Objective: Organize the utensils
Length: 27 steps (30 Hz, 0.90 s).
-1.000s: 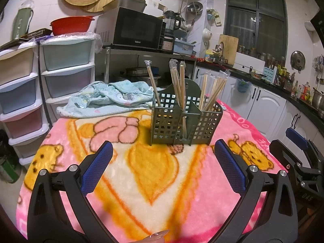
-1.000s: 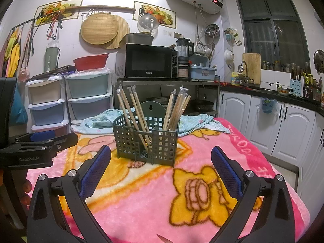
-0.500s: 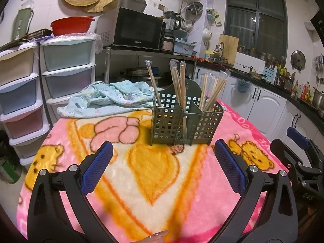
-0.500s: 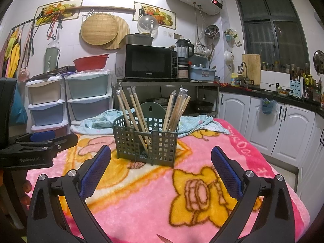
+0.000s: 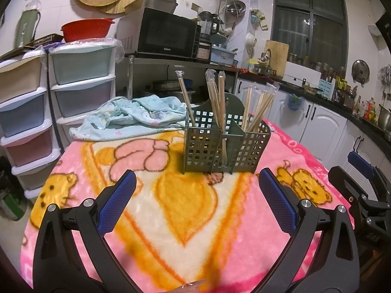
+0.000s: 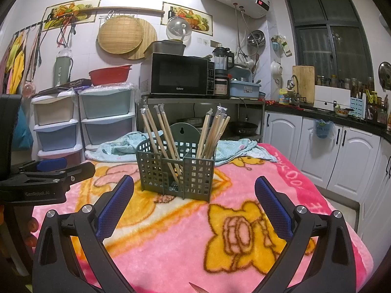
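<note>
Standing on the pink blanket (image 6: 185, 232), the green utensil basket (image 6: 176, 171) holds wrapped chopsticks (image 6: 212, 131), apparently in two compartments. The left gripper (image 5: 195, 190) and right gripper (image 6: 194, 193) hover before it, both spread wide and empty.

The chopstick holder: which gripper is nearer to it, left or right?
Neither clearly. The left gripper is open, short of the holder and facing it; the right gripper is open at a similar gap, further right. No chopsticks are touched.

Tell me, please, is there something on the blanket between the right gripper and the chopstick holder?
Nothing visible stands between them. The right gripper has its jaws open and empty, and only bare pink blanket lies before the green chopstick holder. The left gripper is off to the side, outside that path.
</note>
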Each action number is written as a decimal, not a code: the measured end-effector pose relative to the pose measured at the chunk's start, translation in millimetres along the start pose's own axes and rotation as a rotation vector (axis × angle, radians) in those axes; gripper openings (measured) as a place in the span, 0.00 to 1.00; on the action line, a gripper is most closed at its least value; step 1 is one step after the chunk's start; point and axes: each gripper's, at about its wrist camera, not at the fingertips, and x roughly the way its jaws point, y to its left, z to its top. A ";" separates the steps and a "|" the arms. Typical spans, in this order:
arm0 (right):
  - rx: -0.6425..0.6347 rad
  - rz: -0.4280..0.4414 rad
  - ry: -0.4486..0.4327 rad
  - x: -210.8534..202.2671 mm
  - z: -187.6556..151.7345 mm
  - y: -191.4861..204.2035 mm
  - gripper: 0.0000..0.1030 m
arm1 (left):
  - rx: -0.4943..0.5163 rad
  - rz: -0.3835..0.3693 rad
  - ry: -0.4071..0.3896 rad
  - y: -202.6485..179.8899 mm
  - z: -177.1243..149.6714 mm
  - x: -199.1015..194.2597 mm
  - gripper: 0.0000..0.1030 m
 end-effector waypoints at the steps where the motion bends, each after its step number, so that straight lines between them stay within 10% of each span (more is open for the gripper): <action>1: -0.001 0.000 0.000 0.5 0.3 0.3 0.94 | 0.000 0.000 -0.001 0.6 0.7 -0.5 0.90; 27: 0.045 -0.112 0.018 14.9 16.5 -42.8 0.94 | -0.067 0.049 0.103 34.2 13.6 31.1 0.90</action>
